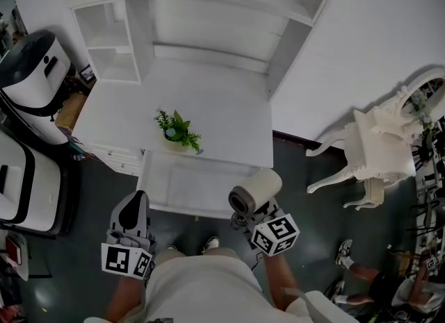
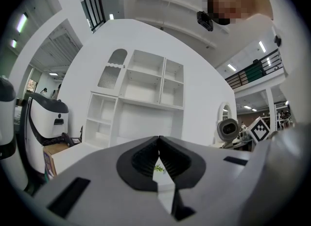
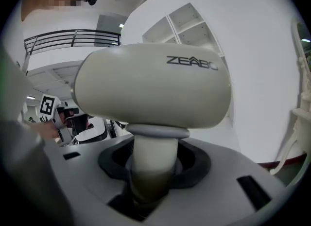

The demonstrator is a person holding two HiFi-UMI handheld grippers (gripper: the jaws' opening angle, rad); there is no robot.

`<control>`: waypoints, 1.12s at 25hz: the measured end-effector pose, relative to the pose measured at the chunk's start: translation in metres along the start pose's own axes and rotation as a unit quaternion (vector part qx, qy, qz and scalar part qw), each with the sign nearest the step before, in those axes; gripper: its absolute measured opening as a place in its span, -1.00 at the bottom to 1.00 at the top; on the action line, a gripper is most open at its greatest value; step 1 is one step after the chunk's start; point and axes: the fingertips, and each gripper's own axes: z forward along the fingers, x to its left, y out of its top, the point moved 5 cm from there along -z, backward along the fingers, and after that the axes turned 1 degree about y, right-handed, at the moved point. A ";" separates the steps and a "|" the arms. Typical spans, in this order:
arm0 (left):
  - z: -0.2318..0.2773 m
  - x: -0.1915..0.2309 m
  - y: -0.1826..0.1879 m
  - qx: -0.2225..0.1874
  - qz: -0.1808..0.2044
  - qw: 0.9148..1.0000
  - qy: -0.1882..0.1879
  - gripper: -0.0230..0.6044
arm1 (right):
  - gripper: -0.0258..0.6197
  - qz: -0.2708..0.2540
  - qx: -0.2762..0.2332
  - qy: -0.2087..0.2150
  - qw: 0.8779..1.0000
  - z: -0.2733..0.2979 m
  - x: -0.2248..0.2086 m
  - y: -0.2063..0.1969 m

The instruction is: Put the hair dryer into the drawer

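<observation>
**Dryer (image 1: 256,191) held over open drawer (image 1: 163,183)**

Head view: drawer pulled out from the desk (image 1: 222,99) front, toward the person. Right gripper (image 1: 252,212) sits at the drawer's 4 o'clock corner. It carries the dryer, whose barrel lies over the drawer's right front edge with its dark end facing 7 o'clock.

Right gripper view: jaws clamped on the dryer's handle, the barrel crosswise above them and filling most of the view.

Left gripper (image 1: 134,207) is at the drawer's 7 o'clock, just outside the front edge. Left gripper view: jaw tips together with nothing between them.

A plant (image 1: 179,130) stands on the desk at the drawer's 12 o'clock. A white chair (image 1: 379,148) stands at the desk's 3 o'clock, well apart.
</observation>
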 end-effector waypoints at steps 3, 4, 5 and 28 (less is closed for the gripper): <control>0.000 0.000 -0.005 0.006 -0.001 1.000 0.005 -0.87 | -0.38 0.000 0.030 0.009 0.999 0.018 -0.006 -0.019; 0.000 0.000 -0.006 0.007 -0.001 1.000 0.007 -0.87 | -0.38 0.000 0.039 0.011 0.999 0.024 -0.007 -0.025; 0.000 0.000 -0.006 0.008 0.000 1.000 0.009 -0.87 | -0.38 0.000 0.047 0.014 0.999 0.029 -0.009 -0.030; -0.028 0.012 -0.009 0.028 0.009 0.996 0.086 -0.87 | -0.38 -0.111 0.190 0.107 0.970 0.122 -0.012 -0.101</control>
